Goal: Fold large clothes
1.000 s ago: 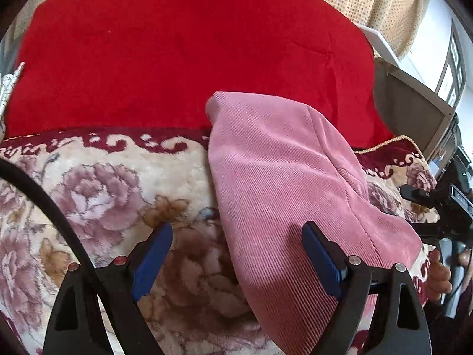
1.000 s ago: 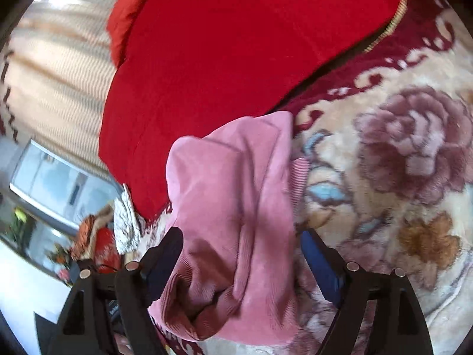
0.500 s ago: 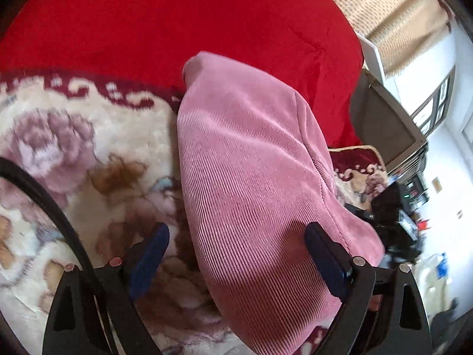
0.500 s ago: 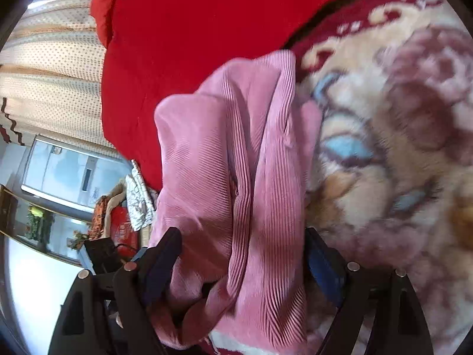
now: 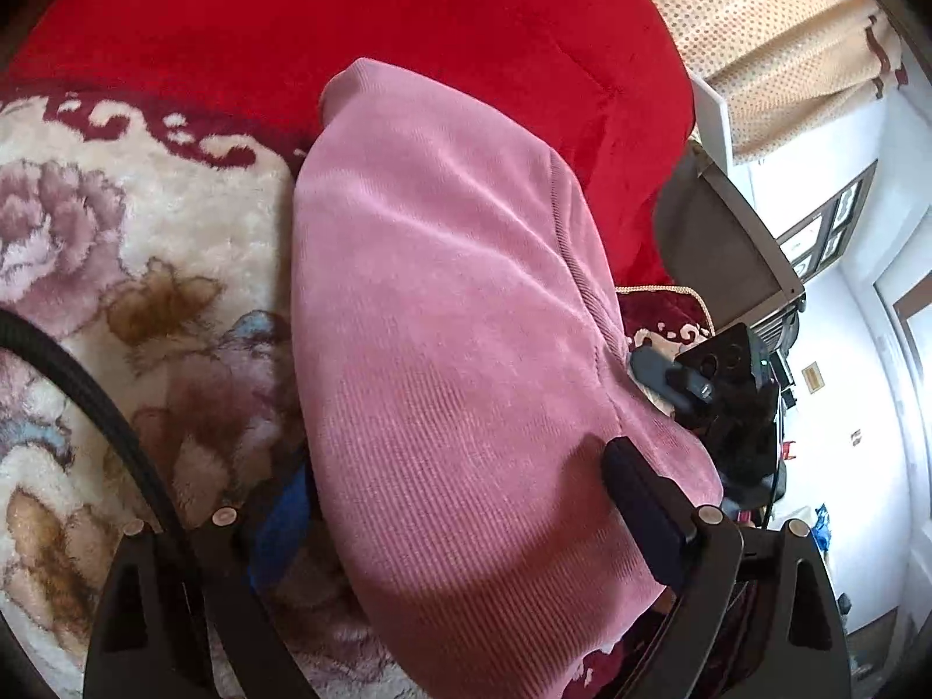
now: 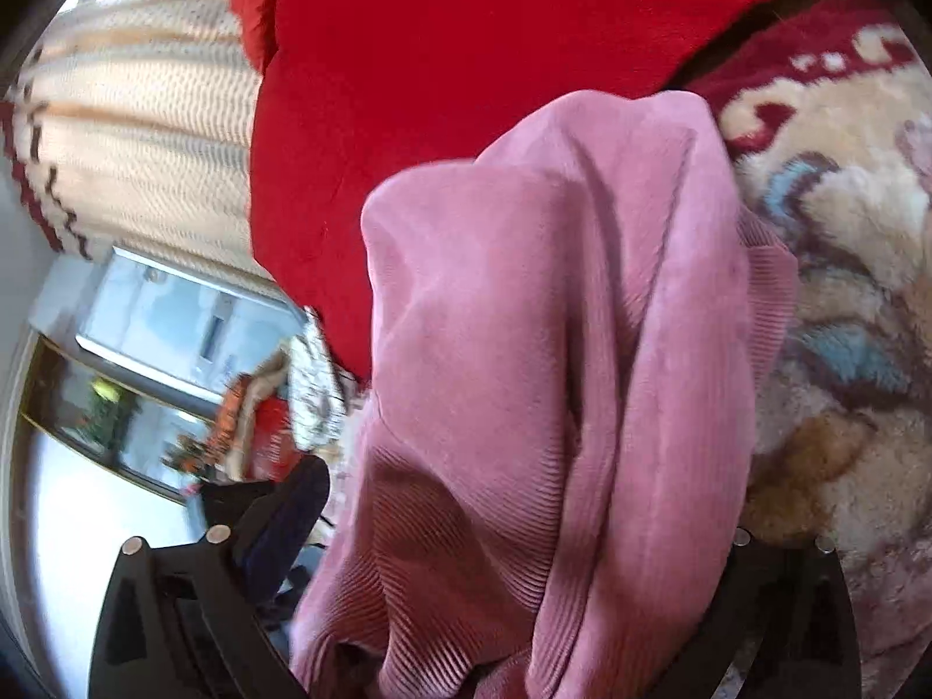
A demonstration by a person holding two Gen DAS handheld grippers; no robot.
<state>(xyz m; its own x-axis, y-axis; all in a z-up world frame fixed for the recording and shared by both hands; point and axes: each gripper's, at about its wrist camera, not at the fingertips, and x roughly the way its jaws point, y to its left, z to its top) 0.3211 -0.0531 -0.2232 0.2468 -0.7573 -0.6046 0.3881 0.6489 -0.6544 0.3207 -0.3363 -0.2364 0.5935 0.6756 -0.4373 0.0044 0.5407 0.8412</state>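
A folded pink corduroy garment (image 5: 442, 314) lies on a floral plush blanket (image 5: 145, 244), its far end against a red cover (image 5: 349, 17). My left gripper (image 5: 460, 512) is open, with the garment's near end between its fingers; the left pad is partly under the cloth edge. In the right wrist view the same garment (image 6: 553, 349) bunches up between the fingers of my right gripper (image 6: 495, 536), which is open; its right finger is hidden by cloth. The right gripper also shows in the left wrist view (image 5: 699, 378) at the garment's right edge.
The red cover (image 6: 466, 58) spreads behind the garment. Dotted curtains (image 5: 775, 29) and a grey chair (image 5: 716, 244) stand past the bed's right side. A glass cabinet (image 6: 145, 361) and clutter show at the left of the right wrist view.
Both grippers have moved in closer over the garment's ends, so the cloth fills more of each view. The right gripper has come into the left wrist view. Both stay open.
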